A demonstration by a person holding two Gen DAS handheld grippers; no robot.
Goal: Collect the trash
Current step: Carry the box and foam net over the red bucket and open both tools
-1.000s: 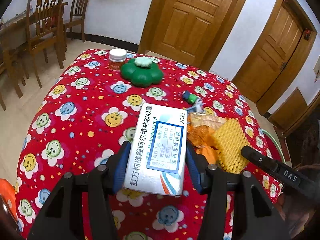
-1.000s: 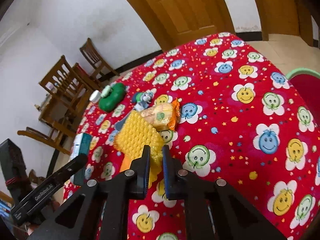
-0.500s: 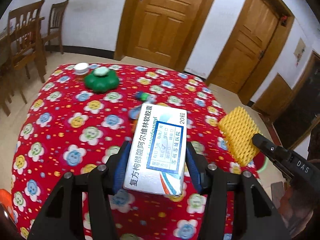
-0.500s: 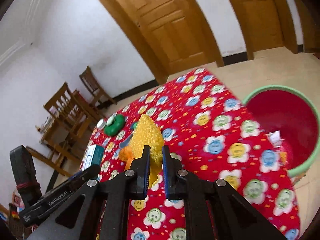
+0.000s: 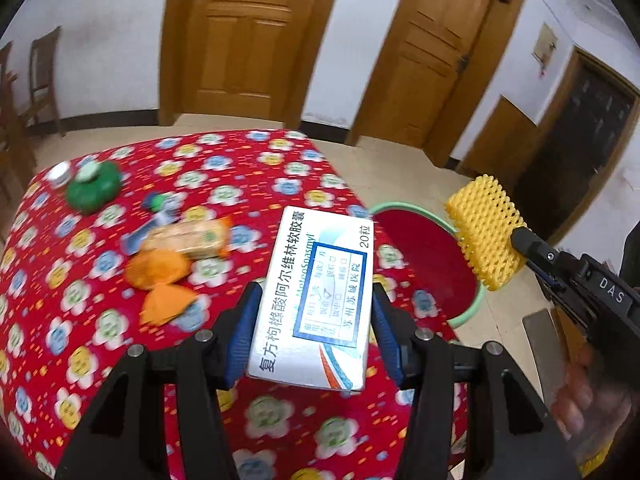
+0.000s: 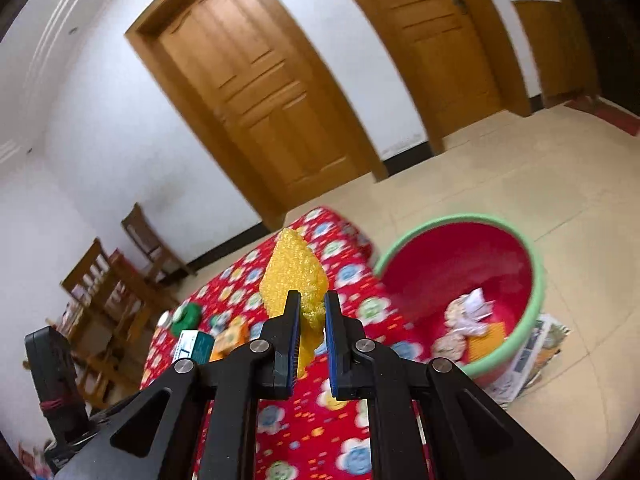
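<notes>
The left gripper (image 5: 314, 320) clamps a white medicine box (image 5: 316, 300) between its blue pads, held above the red flowered tablecloth (image 5: 100, 320) near the table edge. The right gripper (image 6: 308, 320) pinches a yellow foam net (image 6: 294, 276), raised beside the red bin (image 6: 536, 280) on the floor. Orange wrappers (image 5: 160, 268) lie on the cloth, well apart from the bin.

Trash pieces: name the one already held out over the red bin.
The yellow foam net, pinched in the right claw, hangs over the bin. The medicine box in the left claw is above the table.
</notes>
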